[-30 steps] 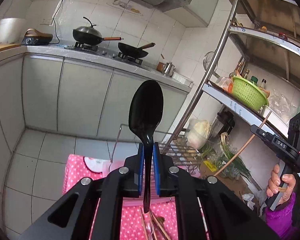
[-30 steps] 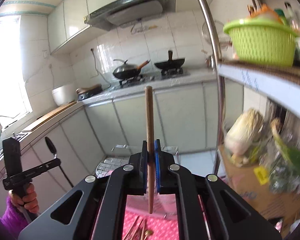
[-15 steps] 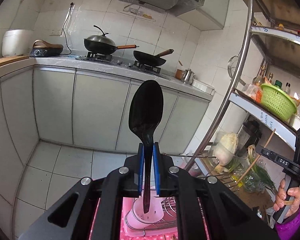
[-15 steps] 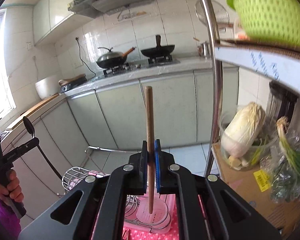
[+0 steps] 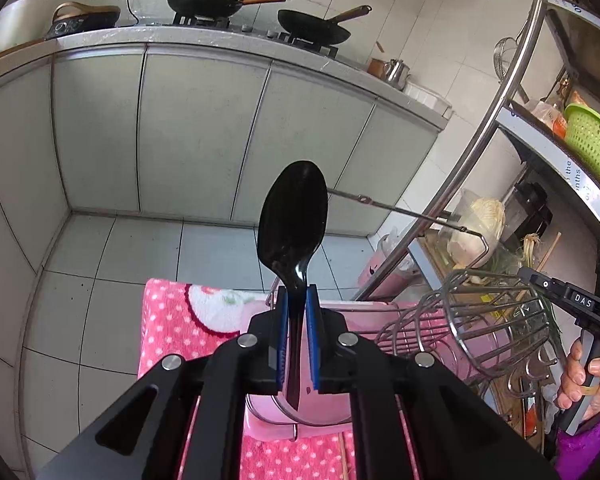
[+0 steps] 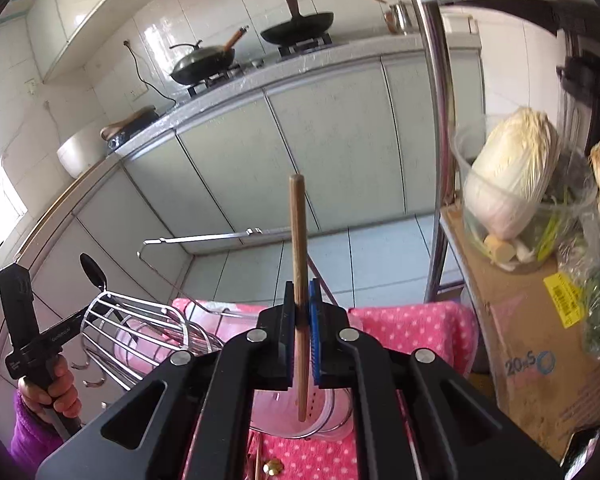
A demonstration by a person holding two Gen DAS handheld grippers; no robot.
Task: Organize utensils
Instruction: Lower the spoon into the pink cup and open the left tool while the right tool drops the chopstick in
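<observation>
Left gripper (image 5: 296,344): fingers clamped on glossy black spoon (image 5: 293,220).
Right gripper (image 6: 300,340): fingers clamped on round wooden chopstick (image 6: 299,248).
Right view only: cabbage (image 6: 512,176).

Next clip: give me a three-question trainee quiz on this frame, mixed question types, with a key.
1. True or false: the left gripper is shut on a glossy black plastic spoon, bowl end pointing away from the camera.
2. What does the right gripper hold? A) a metal fork B) a round wooden chopstick C) nothing
3. Fill in: on the pink polka-dot cloth stands a chrome wire ____ with a pink cup beside it.

Key: 1 true; 2 B; 3 rack.
</observation>
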